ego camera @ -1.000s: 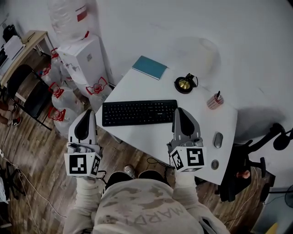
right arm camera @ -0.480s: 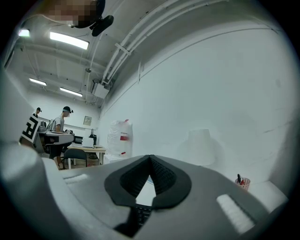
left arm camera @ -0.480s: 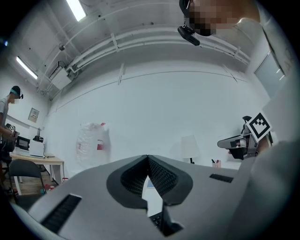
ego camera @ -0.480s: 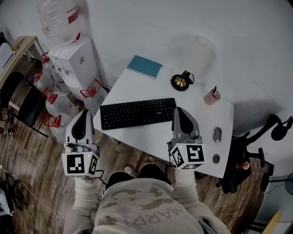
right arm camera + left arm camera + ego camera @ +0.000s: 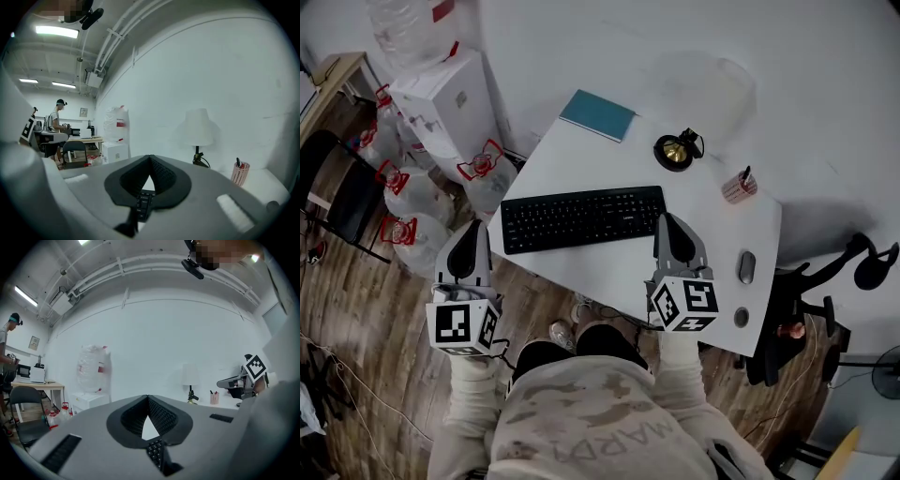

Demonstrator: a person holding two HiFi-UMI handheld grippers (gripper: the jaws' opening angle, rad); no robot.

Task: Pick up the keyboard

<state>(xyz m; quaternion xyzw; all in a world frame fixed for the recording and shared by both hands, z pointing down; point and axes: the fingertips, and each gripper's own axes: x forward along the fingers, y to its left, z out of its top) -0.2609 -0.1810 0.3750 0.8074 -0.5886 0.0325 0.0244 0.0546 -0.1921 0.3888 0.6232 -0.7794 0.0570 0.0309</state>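
Judging by how things lie, the step in hand is the approach: the keyboard [image 5: 581,217] is not yet taken. It lies flat in the middle of the white counter [image 5: 609,274], with its long side from 9 to 3 o'clock in the head view. The left gripper [image 5: 473,232] hangs just beside its 9 o'clock end, off the counter's edge. The right gripper [image 5: 668,223] is at its 3 o'clock end, over the counter, and a mouse [image 5: 746,266] lies further toward 3 o'clock. Each gripper has its fingers closed together and holds nothing. In both gripper views some keys show low under the closed tips. The next move probably calls for opening the fingers first. Then each pair should come around one short end of the keyboard, close on it, and both should lift together so it stays level.
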